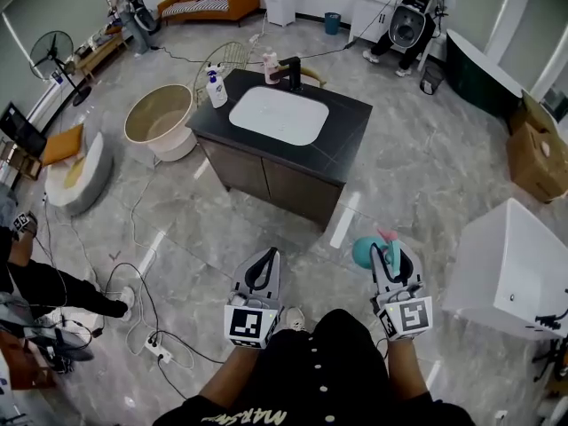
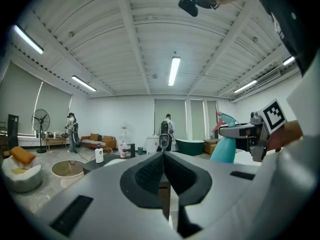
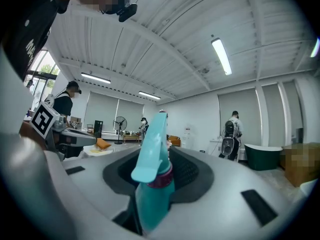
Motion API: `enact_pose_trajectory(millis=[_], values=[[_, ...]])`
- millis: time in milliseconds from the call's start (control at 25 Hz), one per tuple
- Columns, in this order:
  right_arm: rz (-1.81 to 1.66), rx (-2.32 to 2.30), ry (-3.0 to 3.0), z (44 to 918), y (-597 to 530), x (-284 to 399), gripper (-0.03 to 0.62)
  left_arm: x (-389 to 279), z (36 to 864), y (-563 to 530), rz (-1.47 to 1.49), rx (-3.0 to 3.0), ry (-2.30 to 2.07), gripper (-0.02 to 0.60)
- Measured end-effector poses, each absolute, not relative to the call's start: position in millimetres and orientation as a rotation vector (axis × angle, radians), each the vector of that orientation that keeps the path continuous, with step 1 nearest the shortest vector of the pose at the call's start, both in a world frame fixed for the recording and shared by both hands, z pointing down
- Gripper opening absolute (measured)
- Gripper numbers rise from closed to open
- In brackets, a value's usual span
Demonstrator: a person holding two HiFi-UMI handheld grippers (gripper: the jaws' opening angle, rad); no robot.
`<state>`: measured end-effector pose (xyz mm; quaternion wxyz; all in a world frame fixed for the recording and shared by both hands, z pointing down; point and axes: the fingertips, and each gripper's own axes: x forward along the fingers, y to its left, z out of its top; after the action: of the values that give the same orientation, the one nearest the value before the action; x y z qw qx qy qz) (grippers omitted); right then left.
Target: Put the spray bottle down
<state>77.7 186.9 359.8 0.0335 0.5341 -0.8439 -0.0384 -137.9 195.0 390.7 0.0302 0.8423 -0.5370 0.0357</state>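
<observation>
Teal spray bottle [image 1: 366, 252] sits in your right gripper [image 1: 393, 257]. The jaws are clamped on it, one on each side, just below its dark red ring. The bottle stands up straight. Its trigger head pokes up above the jaws. It hangs in the air over the grey floor [image 1: 417, 167] and does not rest on anything yet.

Your left gripper [image 1: 264, 260] has its jaws pressed together. Nothing is between them. Both grippers point level. They are side by side with a gap between them, and both face the worktop [image 1: 342, 136].

That worktop is black and stands well apart from you, across the floor. A white sink [image 1: 278, 114] is set in its top. A dark tap [image 1: 292, 72] stands behind the sink. A white soap bottle [image 1: 216, 90] stands at the left corner. A pink bottle [image 1: 271, 67] stands near the tap.

On the floor, a round beige tub [image 1: 175, 146] sits just beside the worktop on the left. A big white tub [image 1: 497, 256] stands near your right gripper. Black cables [image 1: 142, 300] lie on the floor at your left. Far at the back, a person [image 1: 414, 16] stands by the wall.
</observation>
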Motion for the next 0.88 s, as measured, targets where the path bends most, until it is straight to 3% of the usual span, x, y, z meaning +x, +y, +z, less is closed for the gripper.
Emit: enact_pose_trajectory(millis=[440, 880], values=[[-0.088, 1.650, -2.574, 371.6, 121.3, 67.5, 0.124, -147.7, 402.4, 132.4, 0.113, 2.587, -1.635, 0.015], [-0.138, 1.608, -2.628, 362.8, -22.5, 77.6, 0.124, -140.6, 393.1, -3.8, 0.128, 2.587, -1.694, 0.015]])
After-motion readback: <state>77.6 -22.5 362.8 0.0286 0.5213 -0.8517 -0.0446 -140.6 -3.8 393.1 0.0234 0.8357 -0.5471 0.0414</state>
